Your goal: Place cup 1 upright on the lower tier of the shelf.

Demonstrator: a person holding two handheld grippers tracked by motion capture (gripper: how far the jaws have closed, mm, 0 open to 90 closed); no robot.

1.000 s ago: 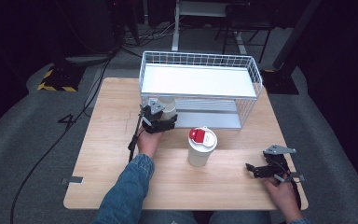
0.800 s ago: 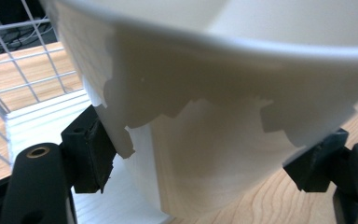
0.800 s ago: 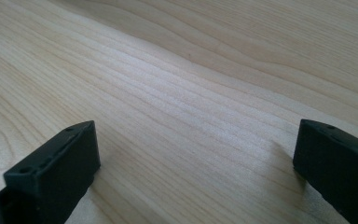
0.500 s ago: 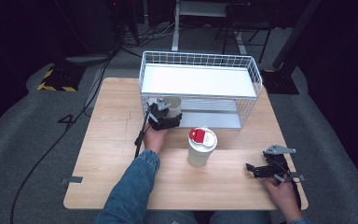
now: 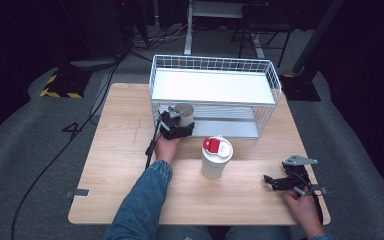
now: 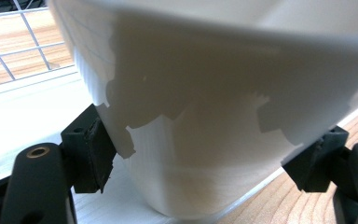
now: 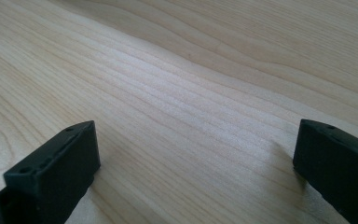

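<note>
the left hand-held gripper (image 5: 179,121) squeezes a white cup (image 6: 214,116) at the wire basket (image 5: 275,82); the right hand-held gripper (image 5: 278,181) rests wide apart on the worktop (image 5: 120,150)

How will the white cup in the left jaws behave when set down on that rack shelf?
The white cup looks thin-walled, so probably light and squeezable. It tapers to a narrow base, so it may tip easily. Its smooth sides could slip between the left gripper pads.
</note>
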